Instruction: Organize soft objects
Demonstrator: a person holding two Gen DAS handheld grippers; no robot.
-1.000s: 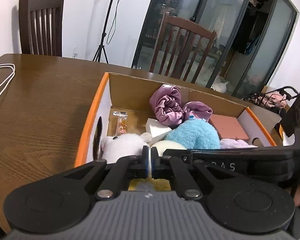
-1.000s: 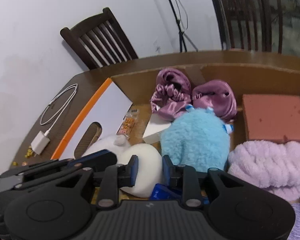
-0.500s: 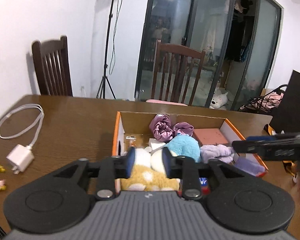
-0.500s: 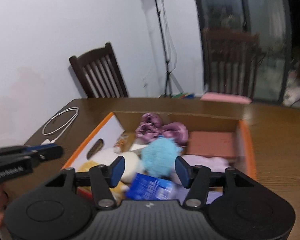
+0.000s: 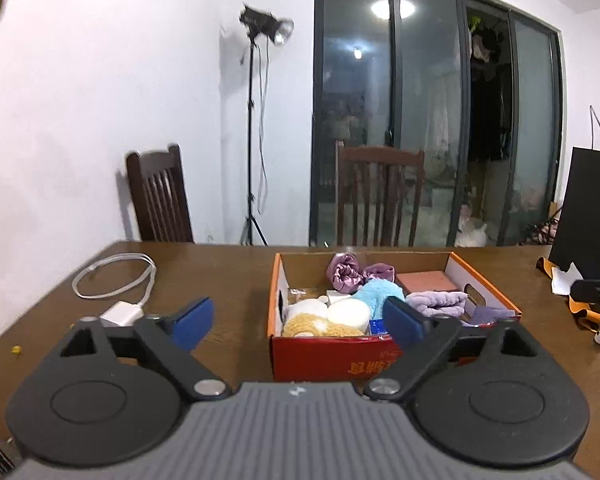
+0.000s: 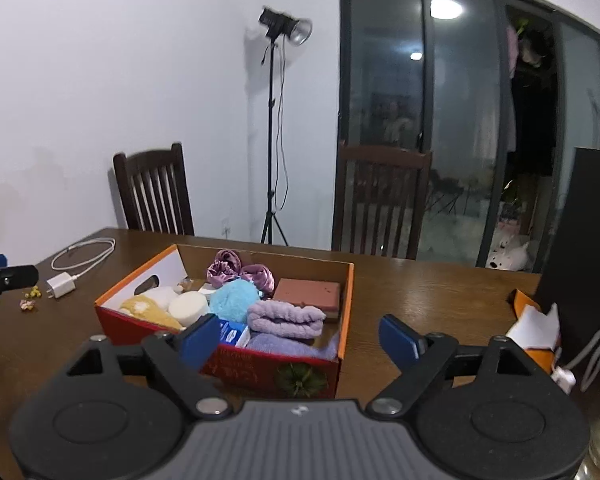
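Note:
An orange and red cardboard box (image 5: 332, 354) (image 6: 260, 364) stands on the wooden table and holds soft things: a blue plush (image 5: 378, 292) (image 6: 232, 300), purple scrunchies (image 5: 346, 272) (image 6: 236, 270), a lilac towel (image 5: 436, 302) (image 6: 286, 318), a white round sponge (image 5: 348, 312) (image 6: 188, 308), a yellow plush (image 5: 312, 326) (image 6: 148, 310) and a pink sponge block (image 5: 426, 280) (image 6: 308, 292). My left gripper (image 5: 300, 322) is open and empty, held back in front of the box. My right gripper (image 6: 300, 340) is open and empty, also short of the box.
A white charger and cable (image 5: 120, 280) (image 6: 76, 266) lie on the table left of the box. Small crumbs (image 6: 30, 298) lie near it. A black board (image 5: 588, 208) and orange items (image 6: 536, 328) are at the right. Two chairs (image 5: 380, 196) stand behind the table.
Both grippers have pulled up and back out of the box and opened wide. The left gripper was shut a second ago; the box contents now lie free.

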